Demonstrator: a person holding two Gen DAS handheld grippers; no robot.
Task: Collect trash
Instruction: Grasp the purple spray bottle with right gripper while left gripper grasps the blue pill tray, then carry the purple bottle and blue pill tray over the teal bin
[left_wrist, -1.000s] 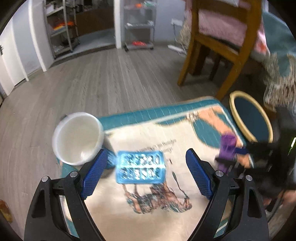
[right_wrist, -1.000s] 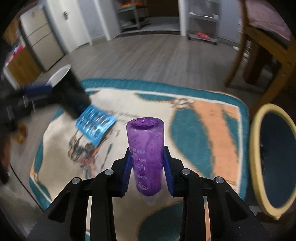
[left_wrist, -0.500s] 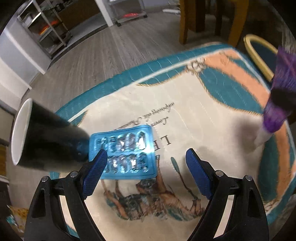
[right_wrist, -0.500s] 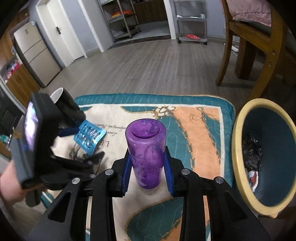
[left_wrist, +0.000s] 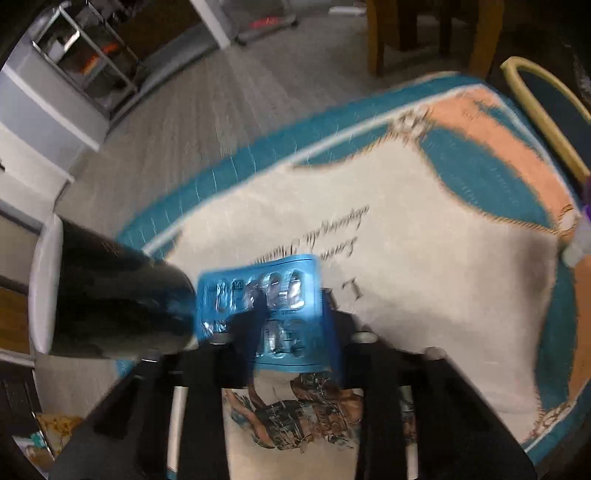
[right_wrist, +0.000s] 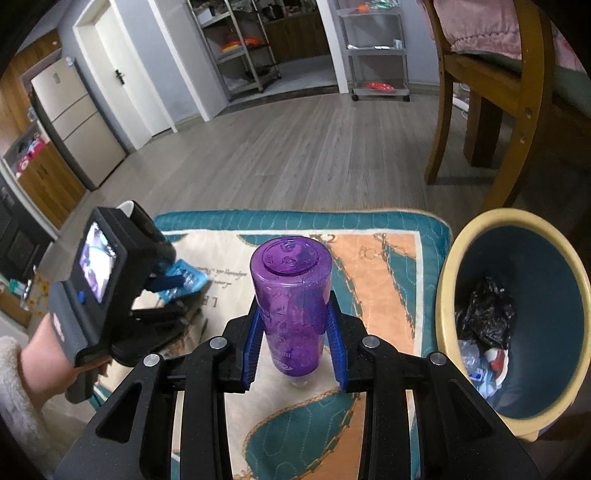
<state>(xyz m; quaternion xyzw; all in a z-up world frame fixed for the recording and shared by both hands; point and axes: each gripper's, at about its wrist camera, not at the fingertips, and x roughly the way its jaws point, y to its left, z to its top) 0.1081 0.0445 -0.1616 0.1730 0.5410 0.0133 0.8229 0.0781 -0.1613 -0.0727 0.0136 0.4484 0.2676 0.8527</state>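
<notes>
My left gripper (left_wrist: 291, 325) is shut on a blue blister pack (left_wrist: 258, 295), which tilts up off the printed rug (left_wrist: 424, 277). The pack also shows in the right wrist view (right_wrist: 184, 280) under the left gripper (right_wrist: 166, 284). My right gripper (right_wrist: 295, 343) is shut on a purple plastic bottle (right_wrist: 291, 299), held cap down above the rug (right_wrist: 369, 266). A blue trash bin with a yellow rim (right_wrist: 454, 280) stands just right of the bottle, with trash inside. The bottle's cap end (left_wrist: 580, 247) shows at the right edge of the left wrist view.
A black cup with a white inside (left_wrist: 110, 291) lies on its side at the rug's left edge, touching the pack. A wooden chair (right_wrist: 491, 92) stands behind the bin. Metal shelves (right_wrist: 243, 48) and a fridge (right_wrist: 74, 122) stand far back on the wooden floor.
My left gripper moved down onto the blister pack and closed on it; the pack now tilts up. My right gripper raised the bottle and drew nearer the bin.
</notes>
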